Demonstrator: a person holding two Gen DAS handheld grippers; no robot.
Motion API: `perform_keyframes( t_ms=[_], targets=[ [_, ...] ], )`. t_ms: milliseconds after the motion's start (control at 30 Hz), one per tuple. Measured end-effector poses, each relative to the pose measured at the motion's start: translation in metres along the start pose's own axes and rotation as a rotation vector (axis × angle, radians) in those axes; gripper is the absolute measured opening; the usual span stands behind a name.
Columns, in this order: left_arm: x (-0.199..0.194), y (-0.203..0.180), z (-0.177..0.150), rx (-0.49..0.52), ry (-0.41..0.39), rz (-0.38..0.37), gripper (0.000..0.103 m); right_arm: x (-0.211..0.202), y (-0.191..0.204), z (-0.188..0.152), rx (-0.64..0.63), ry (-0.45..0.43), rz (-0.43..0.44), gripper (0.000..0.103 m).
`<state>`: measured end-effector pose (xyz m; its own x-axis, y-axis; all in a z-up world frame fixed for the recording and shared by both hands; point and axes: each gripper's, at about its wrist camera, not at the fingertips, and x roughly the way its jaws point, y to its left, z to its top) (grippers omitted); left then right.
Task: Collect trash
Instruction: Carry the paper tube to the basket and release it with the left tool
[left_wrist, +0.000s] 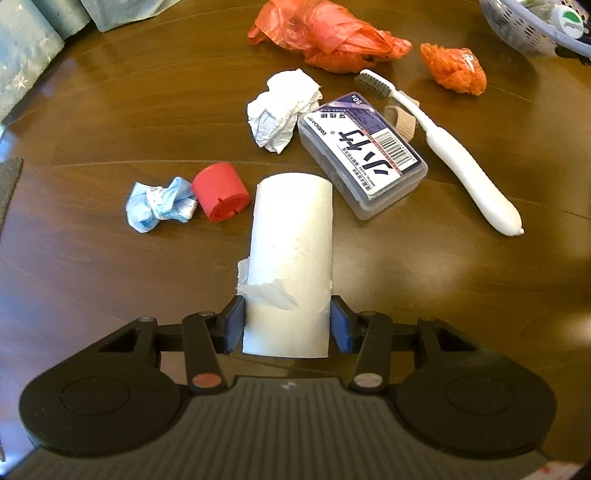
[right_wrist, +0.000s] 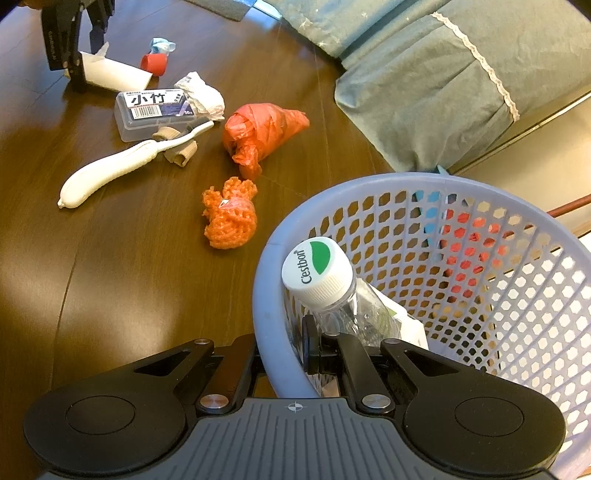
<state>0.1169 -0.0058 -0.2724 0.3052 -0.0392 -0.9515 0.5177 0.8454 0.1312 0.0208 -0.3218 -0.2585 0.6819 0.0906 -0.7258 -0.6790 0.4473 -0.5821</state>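
Paper tube (left_wrist: 290, 266) between left gripper (left_wrist: 288, 325) pads

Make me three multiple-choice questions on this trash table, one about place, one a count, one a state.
1. Where is the bottle?
A. in the basket
B. on the table
C. on the cushion

2. How many orange items lie on the table?
A. one
B. two
C. four

3. What is the left gripper doing?
A. hanging empty
B. closed on the paper tube
C. holding the toothbrush

Key: 1 A, its cap leans on the basket's rim. 2 B, an orange bag and an orange net. 3 B, the pads press the tube's sides.
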Motion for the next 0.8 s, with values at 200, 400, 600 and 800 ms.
perform_keyframes(
  t_ms=[200,400,600,800],
  targets=[
    [-0.026,0.001,0.003,0.0,-0.013,0.023,0.043,-0.003,-0.005,0.004,0.031,0.014,0.02,0.003],
    [-0.061,-0.002,0.018,-0.013,-0.054,0.056,0.043,-0.009,-0.009,0.009,0.06,0.029,0.045,0.003],
    [-0.101,-0.011,0.038,-0.015,-0.115,0.063,0.043,-0.018,-0.02,0.019,0.098,0.032,0.081,0.003],
    [-0.142,-0.034,0.071,0.063,-0.182,0.042,0.043,-0.033,-0.03,0.027,0.113,0.022,0.147,0.001]
  ],
)
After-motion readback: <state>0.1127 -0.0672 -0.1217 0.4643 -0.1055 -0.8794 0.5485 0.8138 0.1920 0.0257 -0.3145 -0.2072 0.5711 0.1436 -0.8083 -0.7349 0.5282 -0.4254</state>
